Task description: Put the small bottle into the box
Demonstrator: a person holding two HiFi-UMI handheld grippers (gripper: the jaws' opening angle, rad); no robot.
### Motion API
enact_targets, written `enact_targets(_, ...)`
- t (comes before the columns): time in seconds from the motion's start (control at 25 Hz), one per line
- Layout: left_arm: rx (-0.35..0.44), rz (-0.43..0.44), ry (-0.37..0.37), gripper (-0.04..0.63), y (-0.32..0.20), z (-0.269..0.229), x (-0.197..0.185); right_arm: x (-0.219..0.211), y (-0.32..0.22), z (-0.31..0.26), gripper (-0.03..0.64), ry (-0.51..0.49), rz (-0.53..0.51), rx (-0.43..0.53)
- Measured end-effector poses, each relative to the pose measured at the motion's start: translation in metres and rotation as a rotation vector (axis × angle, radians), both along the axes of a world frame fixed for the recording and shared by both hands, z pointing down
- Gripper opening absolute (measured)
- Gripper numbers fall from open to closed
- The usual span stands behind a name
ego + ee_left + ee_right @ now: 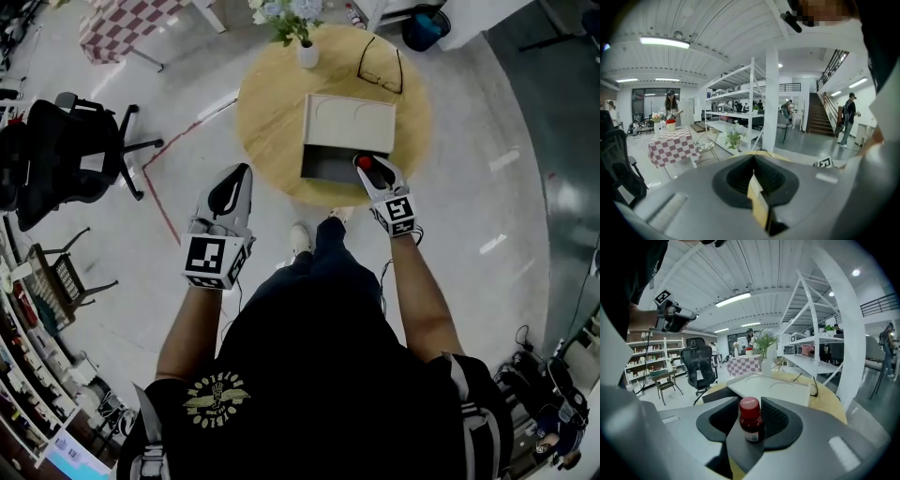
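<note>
A small dark bottle with a red cap (366, 163) (751, 420) stands upright between the jaws of my right gripper (368, 172) (751, 428), whose pads sit close against its sides. The gripper holds it at the near, open end of the beige box (349, 122) (768, 387), where the lid is slid back over a dark inside. The box lies on a round wooden table (272, 103). My left gripper (236, 183) (757, 185) hangs over the floor to the left of the table, jaws together and empty.
A white vase of flowers (307, 54) and a pair of glasses (380, 66) lie at the table's far side. A black office chair (66, 150) stands at the left, and a checkered table (122, 23) is beyond it. The person's feet are at the table's near edge.
</note>
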State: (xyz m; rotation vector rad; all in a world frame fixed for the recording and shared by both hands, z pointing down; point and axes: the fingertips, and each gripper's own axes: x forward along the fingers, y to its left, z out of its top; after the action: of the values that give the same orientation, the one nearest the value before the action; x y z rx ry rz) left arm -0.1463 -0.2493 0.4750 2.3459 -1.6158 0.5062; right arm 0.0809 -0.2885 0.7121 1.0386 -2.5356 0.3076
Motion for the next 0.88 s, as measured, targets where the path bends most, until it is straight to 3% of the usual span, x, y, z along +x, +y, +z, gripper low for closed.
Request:
enact_targets(0.28,0.066,0.002,0.028,0.0,0.008,-0.027,0.0,0.019,0.009,-0.054,0.163,-0.023,0.053,0.055)
enact_targets(0.4,0.09,0.001,0.046,0.0,0.012,-0.037,-0.002,0.032,0.015,-0.103,0.129,-0.059,0.103,0.105)
enact_targets(0.6,0.142,0.009,0.085,0.0,0.019,-0.063,0.001,0.054,0.03,-0.199,0.009,-0.1,0.191,0.201)
enact_targets(0.88,0.205,0.037,0.145,0.0,0.035,-0.095,0.011,0.06,0.068,-0.316,0.008,-0.193,0.199,0.346)
